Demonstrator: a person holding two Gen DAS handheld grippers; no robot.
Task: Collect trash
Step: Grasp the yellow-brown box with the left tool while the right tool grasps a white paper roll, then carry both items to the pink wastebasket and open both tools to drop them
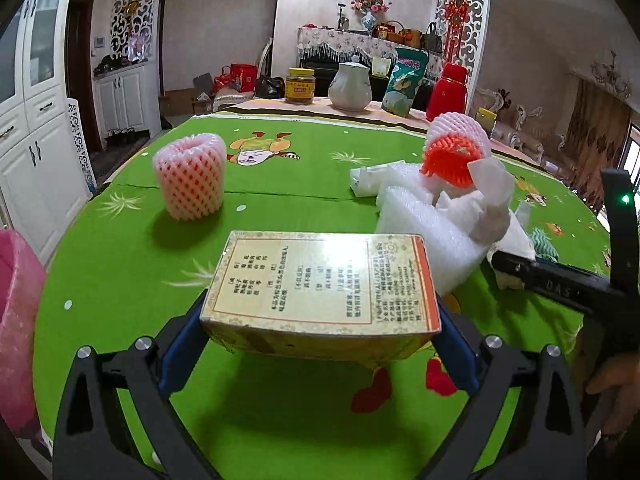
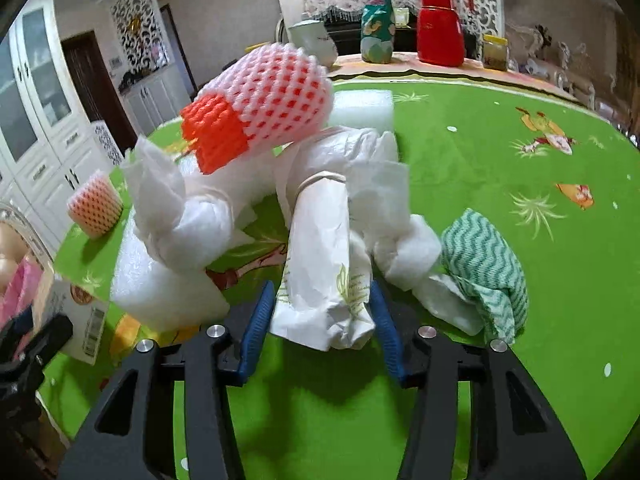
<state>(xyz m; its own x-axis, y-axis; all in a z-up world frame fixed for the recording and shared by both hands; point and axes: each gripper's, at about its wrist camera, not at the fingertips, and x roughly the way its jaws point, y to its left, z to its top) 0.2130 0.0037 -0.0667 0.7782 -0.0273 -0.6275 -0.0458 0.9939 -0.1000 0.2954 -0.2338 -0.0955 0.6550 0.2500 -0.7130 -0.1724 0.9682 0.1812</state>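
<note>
Two wrist views look across a round tabletop (image 1: 280, 160) covered in a bright green cloth with cartoon figures.

In the left wrist view, the left tongs (image 1: 320, 320) are clamped on a flat cardboard box (image 1: 320, 280) with a cream label of printed text and an orange edge; its blue pads press against both short sides, and the box is lifted clear of the cloth, casting a shadow beneath. Farther back on the left stands an upright pink-and-white foam fruit net (image 1: 190, 178), well apart from the box. At the far left edge a pink bag (image 1: 18, 320) shows in part. To the right lies a heap of white foam sheets and crumpled tissue (image 1: 448, 216), topped by a second foam net with an orange end (image 1: 456, 148).

In the right wrist view, the right tongs (image 2: 320, 320) are closed around a crumpled white paper roll (image 2: 324, 264) with a rubber band around its upper part; the blue pads touch it on both sides. The roll belongs to the same heap, with the orange-ended net (image 2: 260, 108) resting above it. Just to the right lies a green-and-white wavy-patterned cloth (image 2: 484, 272), touching the tissue.

At the far side of the tabletop stand a yellow-lidded jar (image 1: 300, 86), a white ceramic pot (image 1: 351, 84), a teal snack bag (image 1: 404, 80) and a red thermos (image 1: 448, 92).
</note>
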